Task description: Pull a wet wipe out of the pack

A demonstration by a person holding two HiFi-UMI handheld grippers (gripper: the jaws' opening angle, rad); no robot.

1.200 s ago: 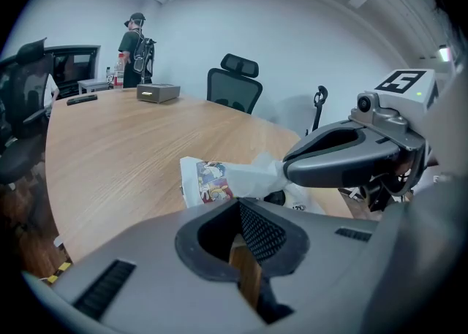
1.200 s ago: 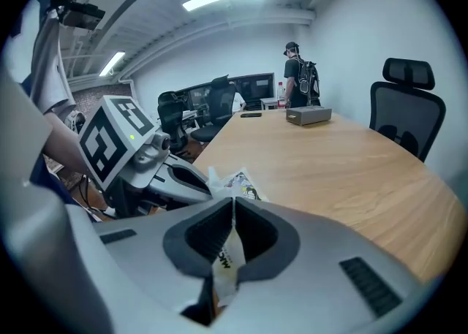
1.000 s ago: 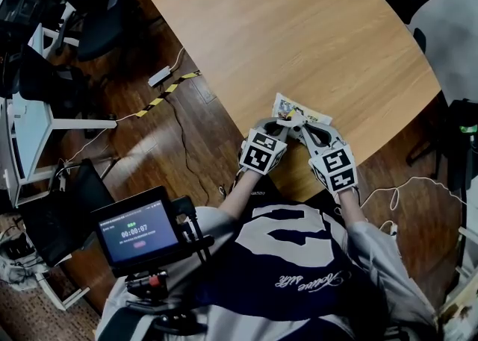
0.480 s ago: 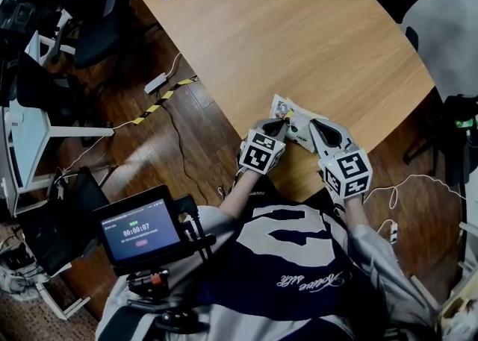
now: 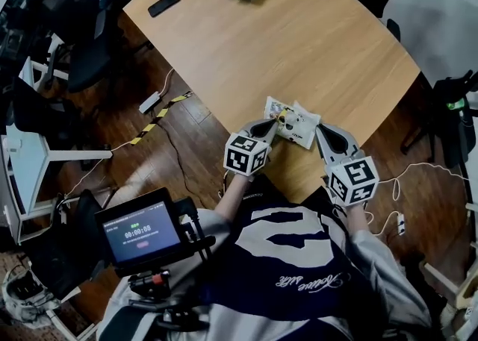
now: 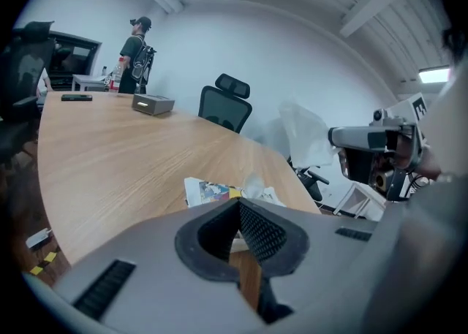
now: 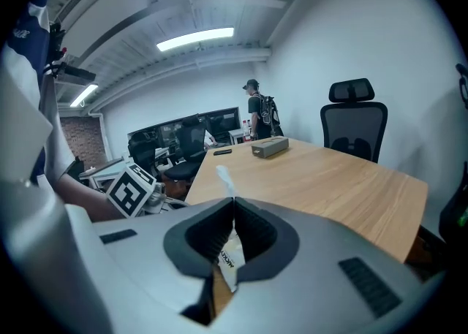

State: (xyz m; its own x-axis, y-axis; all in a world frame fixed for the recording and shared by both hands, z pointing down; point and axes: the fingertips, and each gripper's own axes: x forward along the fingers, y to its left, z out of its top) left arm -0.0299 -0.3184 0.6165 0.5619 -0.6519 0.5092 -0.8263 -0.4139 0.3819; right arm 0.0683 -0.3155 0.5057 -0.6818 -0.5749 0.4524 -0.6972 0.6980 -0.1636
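Head view: we saw the right claw (image 5: 317, 129) lifted since a second earlier, drawing a wipe (image 5: 305, 115) from the pack (image 5: 278, 111) near the table's (image 5: 336, 48) six o'clock edge. Left gripper view: the left claw (image 6: 235, 207) was clamped, seemingly on the pack's edge. Right gripper view: closed jaws pinched the wipe, partly out.

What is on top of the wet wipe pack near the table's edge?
A white wipe stands up from the pack, pinched by the right gripper. The pack's opening and the wipes inside are covered.

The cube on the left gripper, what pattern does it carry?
Black-and-white square markers; the cube shows best in the head view.
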